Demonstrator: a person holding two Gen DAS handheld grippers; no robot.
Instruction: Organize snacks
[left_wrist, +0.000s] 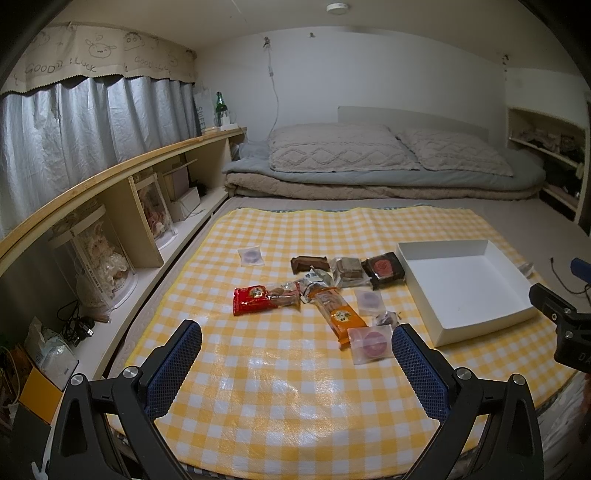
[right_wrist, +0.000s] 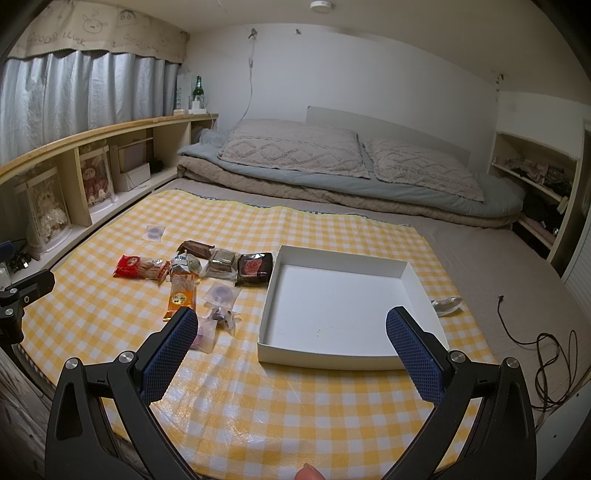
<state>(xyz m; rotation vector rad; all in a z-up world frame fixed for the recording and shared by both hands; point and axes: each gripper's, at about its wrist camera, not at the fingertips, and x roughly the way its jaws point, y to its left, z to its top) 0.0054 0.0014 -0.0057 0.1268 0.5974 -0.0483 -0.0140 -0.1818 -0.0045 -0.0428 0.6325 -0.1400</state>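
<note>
Several wrapped snacks lie on a yellow checked cloth (left_wrist: 280, 376): a red packet (left_wrist: 255, 298), an orange packet (left_wrist: 341, 314), a dark square cake (left_wrist: 384, 269), a brown bar (left_wrist: 309, 263) and clear round-cake packets (left_wrist: 370, 343). An empty white box (left_wrist: 465, 284) sits to their right, also in the right wrist view (right_wrist: 343, 314). My left gripper (left_wrist: 295, 345) is open and empty, above the cloth near the front of the snacks. My right gripper (right_wrist: 291, 332) is open and empty, in front of the box.
Folded bedding and pillows (left_wrist: 369, 162) lie behind the cloth. A wooden shelf (left_wrist: 110, 177) with dolls and boxes runs along the left. A black cable (right_wrist: 543, 354) lies on the mattress to the right. A clear wrapper (right_wrist: 448, 304) lies by the box's right side.
</note>
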